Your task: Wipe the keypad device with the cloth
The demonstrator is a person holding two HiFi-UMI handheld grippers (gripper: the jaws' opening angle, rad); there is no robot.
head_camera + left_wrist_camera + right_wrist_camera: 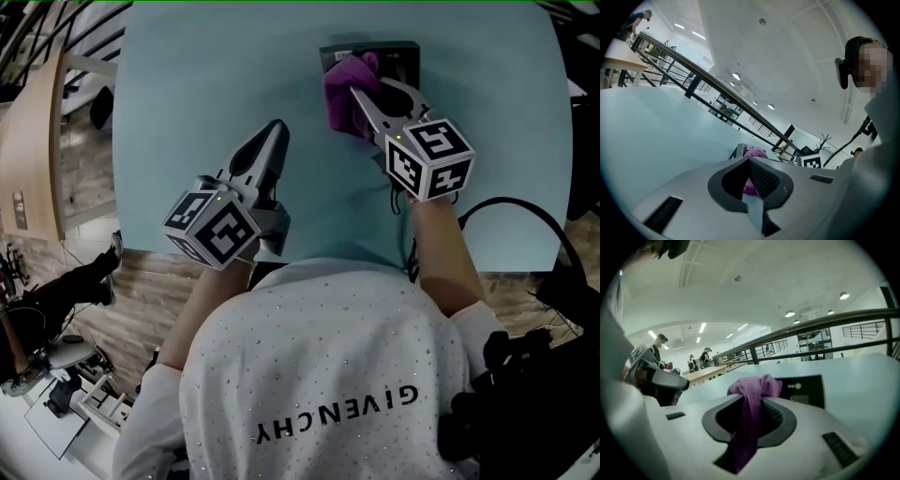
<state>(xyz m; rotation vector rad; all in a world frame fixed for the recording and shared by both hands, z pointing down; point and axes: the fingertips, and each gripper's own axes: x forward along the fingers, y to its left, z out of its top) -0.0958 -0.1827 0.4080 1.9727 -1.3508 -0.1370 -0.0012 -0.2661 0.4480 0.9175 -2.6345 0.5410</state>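
The pale blue table (187, 84) fills most of the head view. The left gripper (277, 129) sits over its near middle, left of the device and apart from it. Its jaws are pressed together at the tips with nothing between them. The right gripper (355, 95) reaches toward the far side, jaws clenched on the purple cloth (343, 82). The black keypad device (396, 58) lies flat near the table's far edge. The cloth bunches at the jaw tips over the device's near left part, with a tail hanging back between the jaws.
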